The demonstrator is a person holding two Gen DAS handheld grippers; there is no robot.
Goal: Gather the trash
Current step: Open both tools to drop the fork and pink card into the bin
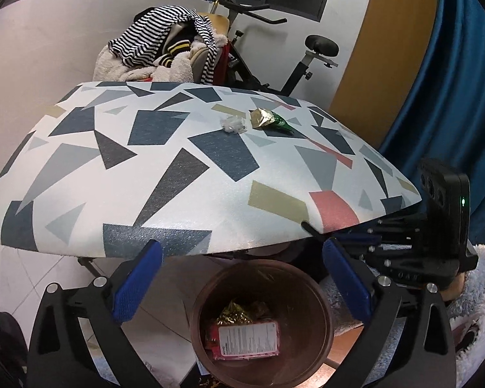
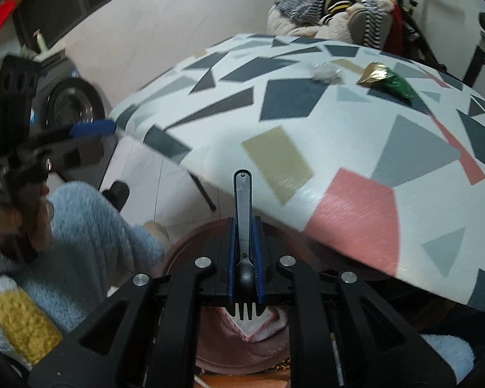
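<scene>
Now the left gripper [image 1: 242, 278] hangs just off the near edge of the patterned table [image 1: 190, 174], its blue-padded jaws spread wide with nothing between them. Directly below it sits the brown bin [image 1: 313, 323] on the floor, and inside you can see a red wrapper with a white label [image 1: 247, 339] and some crumpled gold foil [image 1: 242, 310].

Over on the right side, the right gripper [image 2: 244, 252] is clamped tight on a dark plastic fork [image 2: 243, 213], pads pressed against the fork's neck, handle pointing forward and tines pointing back toward the camera. It is poised above the bin's rim [image 2: 177, 252], at the table's near edge.

Up on the tabletop, two pieces of trash lie toward the far side: a gold and green wrapper [image 1: 268, 119] and, just beside it, a crumpled clear plastic scrap [image 1: 232, 124]. Both sit well apart from either gripper.

From the right wrist view, the left gripper [image 2: 93, 128] shows at far left, held level in a hand [image 2: 32, 213] with a fluffy blue sleeve [image 2: 87, 226].
</scene>
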